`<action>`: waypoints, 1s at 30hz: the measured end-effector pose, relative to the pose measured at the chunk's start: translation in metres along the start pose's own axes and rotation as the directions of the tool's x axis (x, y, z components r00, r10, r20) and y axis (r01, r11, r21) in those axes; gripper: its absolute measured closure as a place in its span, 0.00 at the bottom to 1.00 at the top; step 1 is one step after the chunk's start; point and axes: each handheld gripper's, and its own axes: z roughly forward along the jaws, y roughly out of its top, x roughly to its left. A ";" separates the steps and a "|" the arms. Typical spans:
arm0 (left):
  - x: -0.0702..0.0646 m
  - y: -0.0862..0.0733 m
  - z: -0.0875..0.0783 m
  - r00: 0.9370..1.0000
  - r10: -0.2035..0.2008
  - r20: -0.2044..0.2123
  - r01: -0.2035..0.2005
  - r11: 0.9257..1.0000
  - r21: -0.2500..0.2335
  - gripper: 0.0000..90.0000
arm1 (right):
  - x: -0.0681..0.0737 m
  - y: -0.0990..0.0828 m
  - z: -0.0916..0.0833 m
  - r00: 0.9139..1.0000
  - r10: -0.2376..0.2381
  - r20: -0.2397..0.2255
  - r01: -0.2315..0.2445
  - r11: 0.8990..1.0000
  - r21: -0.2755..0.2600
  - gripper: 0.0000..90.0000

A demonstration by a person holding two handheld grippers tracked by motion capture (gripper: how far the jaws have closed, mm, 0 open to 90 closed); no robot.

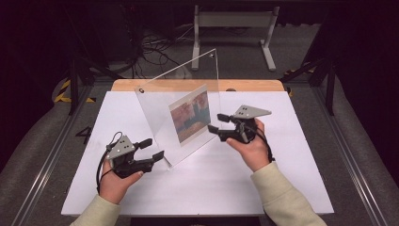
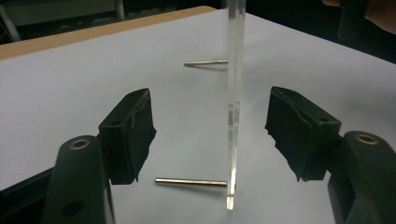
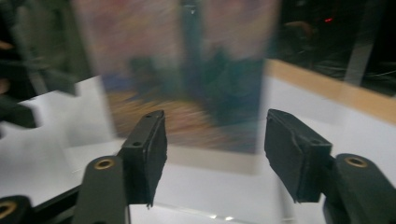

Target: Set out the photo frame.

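Clear acrylic frame [image 1: 188, 94] stands upright near the middle of the white table [image 1: 291, 188], a colourful printed picture [image 1: 190, 117] showing in it. Its edge rises between the spread jaws of the left gripper [image 1: 157, 148], untouched, resting on two thin metal pegs [image 2: 190, 182]. Just right of the frame, the right gripper [image 1: 217, 123] faces the picture with its jaws apart, holding nothing.

The white rectangular table top [image 1: 197, 179] is bright under light from above, and the room behind is very dark. The right gripper view is blurred by motion, especially the colourful printed picture [image 3: 187, 70]. The left gripper view is sharp, with soft shadows.
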 end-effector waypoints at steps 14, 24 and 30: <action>-0.007 0.015 0.014 1.000 0.013 0.005 -0.013 1.000 -0.013 0.89 | -0.052 0.012 0.048 0.991 0.008 -0.134 -0.004 1.000 0.030 0.25; 0.002 0.025 0.005 0.996 -0.015 0.092 0.021 0.998 -0.063 0.88 | -0.035 0.009 0.015 0.998 -0.007 -0.066 0.010 0.998 0.056 0.45; 0.003 0.026 0.012 0.990 0.059 0.126 -0.047 0.995 -0.091 0.80 | -0.008 -0.008 -0.035 0.999 -0.015 0.033 0.015 1.000 0.014 0.59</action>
